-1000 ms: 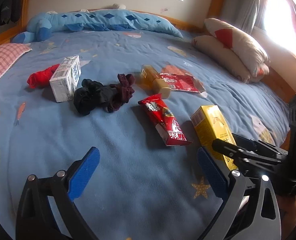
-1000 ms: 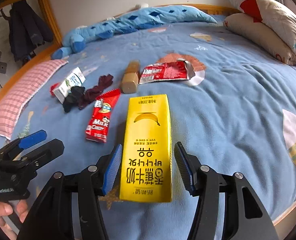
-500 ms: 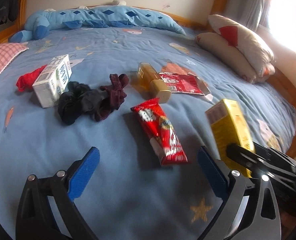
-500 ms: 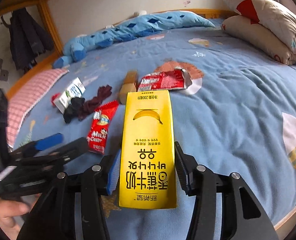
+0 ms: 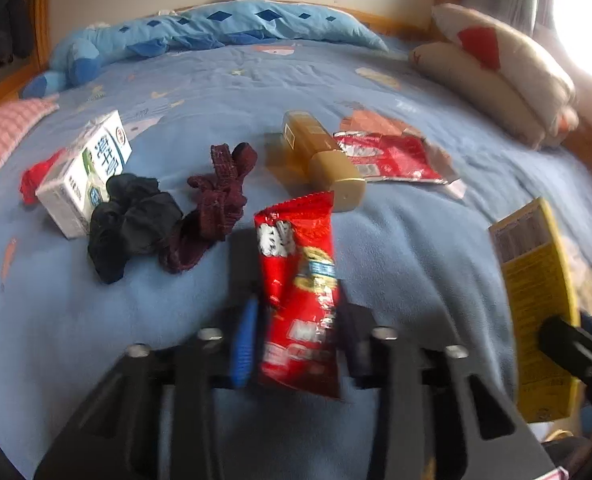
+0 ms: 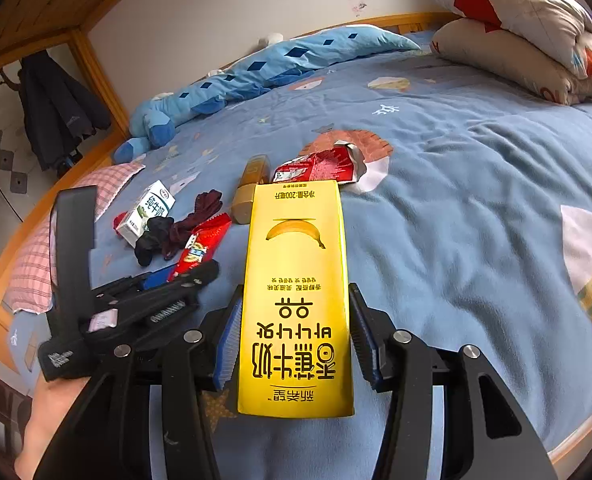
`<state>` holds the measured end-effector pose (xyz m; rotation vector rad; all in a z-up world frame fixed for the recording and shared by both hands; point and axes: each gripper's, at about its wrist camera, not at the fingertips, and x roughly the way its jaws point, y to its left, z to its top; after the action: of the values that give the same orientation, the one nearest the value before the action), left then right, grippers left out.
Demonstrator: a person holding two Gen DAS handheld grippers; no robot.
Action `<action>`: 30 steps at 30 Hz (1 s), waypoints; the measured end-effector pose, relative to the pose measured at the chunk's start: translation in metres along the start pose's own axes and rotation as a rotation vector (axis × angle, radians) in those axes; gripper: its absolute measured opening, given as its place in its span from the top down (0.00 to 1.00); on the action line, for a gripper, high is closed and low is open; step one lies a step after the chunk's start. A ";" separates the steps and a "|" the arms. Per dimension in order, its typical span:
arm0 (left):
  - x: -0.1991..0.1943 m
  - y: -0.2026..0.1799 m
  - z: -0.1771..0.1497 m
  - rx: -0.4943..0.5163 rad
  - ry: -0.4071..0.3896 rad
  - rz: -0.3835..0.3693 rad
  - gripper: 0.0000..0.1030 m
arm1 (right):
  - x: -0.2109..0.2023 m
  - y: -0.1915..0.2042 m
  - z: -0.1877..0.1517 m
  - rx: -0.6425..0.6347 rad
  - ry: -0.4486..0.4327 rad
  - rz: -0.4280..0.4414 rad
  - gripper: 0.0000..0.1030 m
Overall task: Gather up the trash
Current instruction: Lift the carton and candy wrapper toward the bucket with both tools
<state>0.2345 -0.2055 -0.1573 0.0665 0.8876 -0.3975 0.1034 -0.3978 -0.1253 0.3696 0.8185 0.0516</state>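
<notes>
My left gripper is shut on a red snack wrapper, gripping its near end on the blue bed. My right gripper is shut on a yellow banana milk carton and holds it above the bed; the carton also shows at the right of the left wrist view. A white milk carton, a brown bottle lying on its side and an open red wrapper lie farther back. The left gripper also shows in the right wrist view.
Black and maroon socks lie between the white carton and the held wrapper, with a red cloth behind the carton. Pillows are at the right, a blue plush at the back, a pink checked cloth at the left.
My left gripper has moved forward to the red snack wrapper and shut on it. My right gripper has lifted the yellow carton off the bed.
</notes>
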 end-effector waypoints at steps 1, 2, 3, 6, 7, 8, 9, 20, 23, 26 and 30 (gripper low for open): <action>-0.003 0.004 -0.001 -0.012 0.002 -0.027 0.69 | 0.000 0.000 0.000 -0.001 0.000 0.003 0.53; -0.007 0.006 -0.003 -0.019 0.000 -0.043 0.69 | 0.000 0.001 0.000 -0.003 0.002 0.007 0.53; -0.010 0.008 -0.004 -0.020 -0.003 -0.053 0.69 | -0.001 0.003 -0.001 -0.007 0.001 0.009 0.53; -0.021 0.011 -0.012 -0.029 -0.003 -0.109 0.69 | -0.003 0.009 -0.004 -0.016 0.004 0.021 0.53; -0.026 0.010 -0.015 -0.028 -0.003 -0.122 0.69 | -0.004 0.010 -0.005 -0.016 0.004 0.024 0.53; -0.033 0.009 -0.018 -0.019 -0.005 -0.136 0.69 | -0.006 0.012 -0.006 -0.016 0.005 0.028 0.53; -0.038 0.008 -0.020 -0.008 -0.010 -0.140 0.69 | -0.009 0.013 -0.007 -0.013 0.006 0.033 0.54; -0.096 -0.016 -0.038 0.108 -0.048 -0.231 0.68 | -0.080 0.018 -0.020 -0.013 -0.052 0.052 0.53; -0.111 -0.030 -0.046 0.151 -0.058 -0.275 0.68 | -0.107 0.017 -0.027 -0.014 -0.079 0.032 0.53; -0.125 -0.046 -0.055 0.181 -0.057 -0.334 0.68 | -0.130 0.014 -0.035 -0.017 -0.084 0.004 0.53; -0.140 -0.073 -0.068 0.236 -0.049 -0.398 0.68 | -0.163 0.011 -0.052 -0.024 -0.105 -0.053 0.53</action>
<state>0.0785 -0.2149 -0.0856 0.0976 0.8016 -0.8717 -0.0448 -0.4022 -0.0391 0.3250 0.7228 -0.0075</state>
